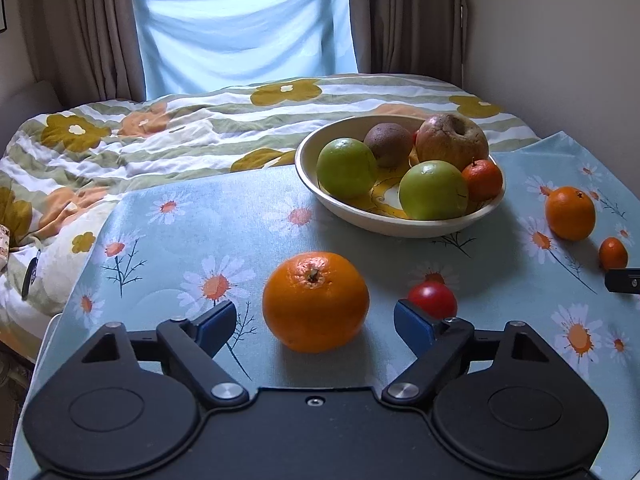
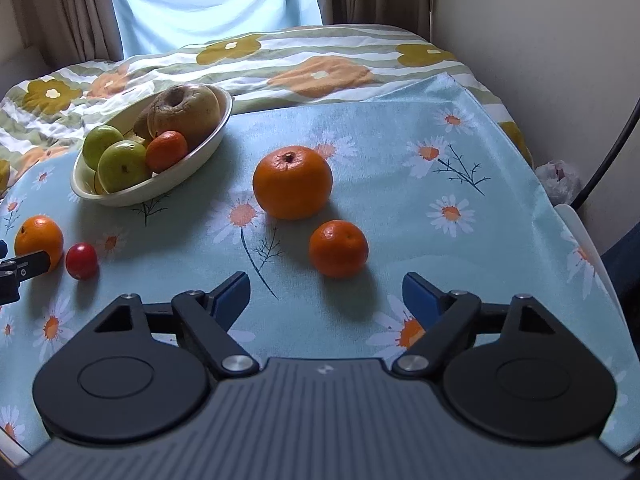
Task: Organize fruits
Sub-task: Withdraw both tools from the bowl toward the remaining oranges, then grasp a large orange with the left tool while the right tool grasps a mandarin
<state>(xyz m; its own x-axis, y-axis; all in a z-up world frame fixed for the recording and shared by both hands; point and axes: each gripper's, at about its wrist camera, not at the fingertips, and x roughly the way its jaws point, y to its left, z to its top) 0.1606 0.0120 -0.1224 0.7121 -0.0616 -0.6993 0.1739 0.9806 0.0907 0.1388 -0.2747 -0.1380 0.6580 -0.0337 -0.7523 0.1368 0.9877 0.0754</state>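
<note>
A cream bowl (image 1: 400, 224) holds two green apples (image 1: 347, 167), a kiwi, a brown apple and a small mandarin; it also shows in the right wrist view (image 2: 132, 196). My left gripper (image 1: 316, 322) is open, its fingers either side of a large orange (image 1: 316, 300) on the tablecloth, not touching it. A red tomato (image 1: 433, 299) lies by the right finger. My right gripper (image 2: 326, 298) is open and empty, just short of a small mandarin (image 2: 338, 248). Another orange (image 2: 293, 182) lies behind it.
A light blue daisy tablecloth (image 2: 400, 184) covers the table, with a floral quilt (image 1: 160, 132) on a bed behind. A wall is to the right, curtains and a window at the back. A dark cable (image 2: 612, 148) hangs at the right edge.
</note>
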